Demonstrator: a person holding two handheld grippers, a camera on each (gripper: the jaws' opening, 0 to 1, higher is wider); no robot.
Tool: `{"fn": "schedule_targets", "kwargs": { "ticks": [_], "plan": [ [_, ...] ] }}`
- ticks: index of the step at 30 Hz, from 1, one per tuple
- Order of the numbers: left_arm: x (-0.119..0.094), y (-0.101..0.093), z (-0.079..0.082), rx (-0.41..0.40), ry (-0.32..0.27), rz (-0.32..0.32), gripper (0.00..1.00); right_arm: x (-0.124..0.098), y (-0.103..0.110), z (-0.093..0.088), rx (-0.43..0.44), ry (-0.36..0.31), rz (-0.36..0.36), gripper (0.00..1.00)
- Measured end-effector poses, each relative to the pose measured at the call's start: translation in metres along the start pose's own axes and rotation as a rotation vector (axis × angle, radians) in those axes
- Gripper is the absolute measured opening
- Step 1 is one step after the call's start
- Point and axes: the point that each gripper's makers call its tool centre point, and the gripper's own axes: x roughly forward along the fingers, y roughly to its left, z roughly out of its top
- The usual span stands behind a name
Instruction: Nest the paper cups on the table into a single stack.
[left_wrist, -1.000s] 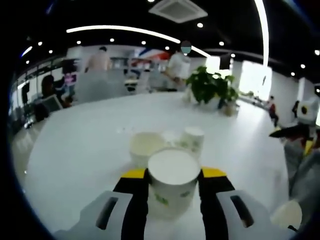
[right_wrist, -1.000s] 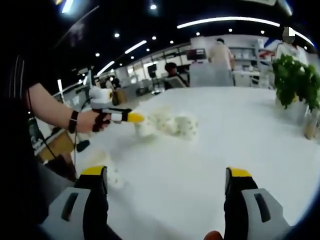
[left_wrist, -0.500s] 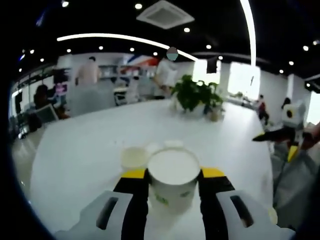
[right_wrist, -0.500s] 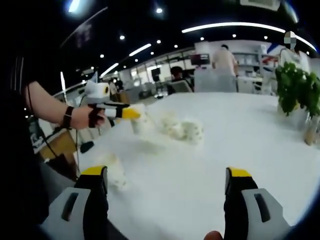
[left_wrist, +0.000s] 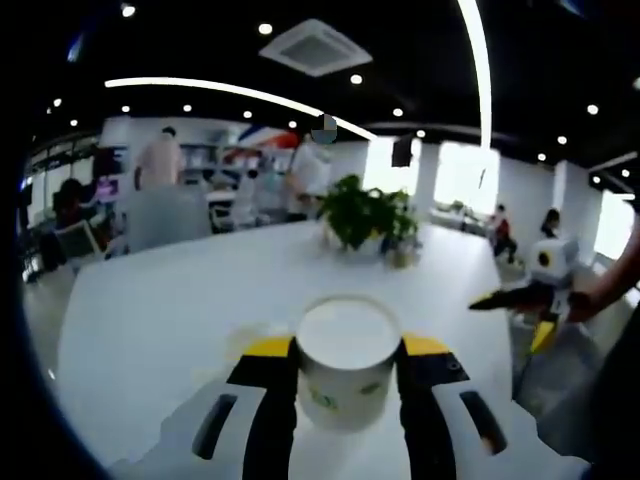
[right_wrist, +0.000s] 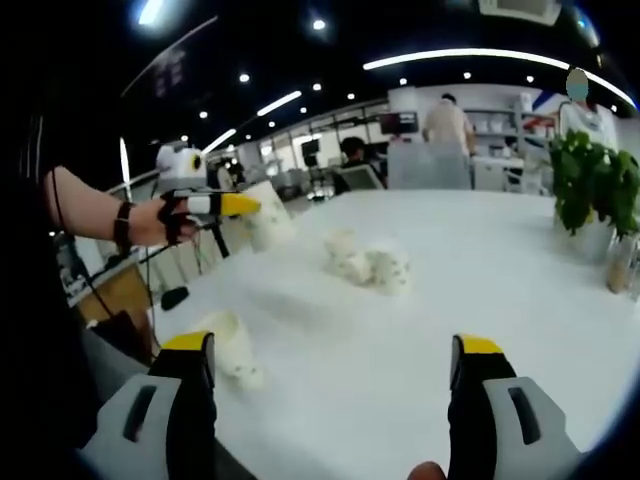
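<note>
Left gripper view: a white paper cup (left_wrist: 347, 368) with a faint green print low on its side, upright, mouth open toward the camera. Clamped between the yellow-tipped jaws of the left gripper (left_wrist: 347, 350), both jaw faces pressed against the cup wall, held above the white table (left_wrist: 170, 310). Off to the right, the right gripper (left_wrist: 535, 290) in a person's hand, well apart from the held cup. Behind, a potted plant (left_wrist: 365, 213) standing on the far part of the table.

Right gripper view: right gripper (right_wrist: 332, 372) with jaws spread wide, nothing between them, touching nothing, low over the table (right_wrist: 500, 290). At left, a hand (right_wrist: 165, 220) carrying the left gripper (right_wrist: 240, 205), closed on the paper cup (right_wrist: 268, 215), raised off the tabletop. Near the table's middle, a small cluster of cups (right_wrist: 368, 263), blurred, count unclear, well ahead of the open jaws. One lone cup (right_wrist: 228, 347) lying on its side near the table's edge, just beside the left jaw. Potted plant (right_wrist: 590, 185) at far right.
</note>
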Motion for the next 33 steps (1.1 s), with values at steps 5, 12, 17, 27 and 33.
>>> {"fn": "schedule_targets", "kwargs": {
  "ticks": [5, 12, 17, 27, 33],
  "plan": [
    [-0.009, -0.015, 0.016, 0.139, -0.007, -0.037, 0.36, 0.001, 0.002, 0.000, -0.007, 0.001, 0.011, 0.96],
    [-0.013, -0.033, 0.029, 0.158, 0.010, -0.087, 0.36, -0.002, 0.001, 0.000, -0.001, -0.002, 0.012, 0.96],
    [-0.016, -0.046, 0.043, 0.130, -0.005, -0.130, 0.36, -0.006, 0.006, 0.004, 0.002, -0.016, 0.022, 0.96],
    [-0.024, -0.071, 0.071, 0.181, -0.047, -0.169, 0.36, -0.014, 0.020, 0.032, 0.084, -0.126, 0.086, 0.92],
    [-0.026, -0.083, 0.077, 0.174, -0.044, -0.199, 0.36, -0.014, 0.037, 0.048, 0.110, -0.175, 0.157, 0.88]
  ]
}}
